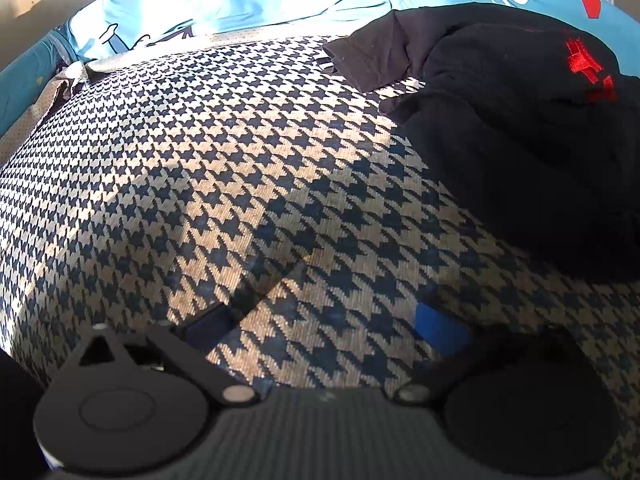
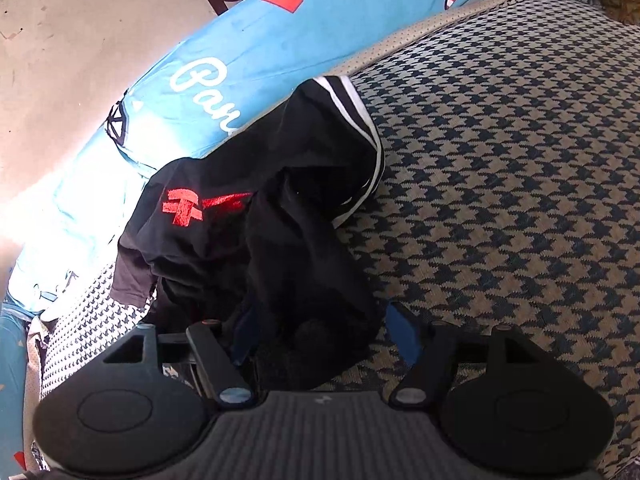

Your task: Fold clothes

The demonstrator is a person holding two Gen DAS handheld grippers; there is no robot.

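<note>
Left wrist: left gripper [image 1: 320,320] spread wide, holding nothing, over houndstooth cover [image 1: 192,168]; black garment [image 1: 520,152] crumpled at 2 o'clock, apart.

Right wrist: right gripper [image 2: 316,332] wide, straddling black garment [image 2: 276,216]; long axis toward 11 o'clock. Nearer: right.

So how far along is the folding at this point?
Nothing looks folded yet. The black garment with the red logo lies crumpled on the houndstooth cover. The right gripper is open around its near edge; the left gripper is open over bare cover. Spreading it flat and every fold remain.
</note>
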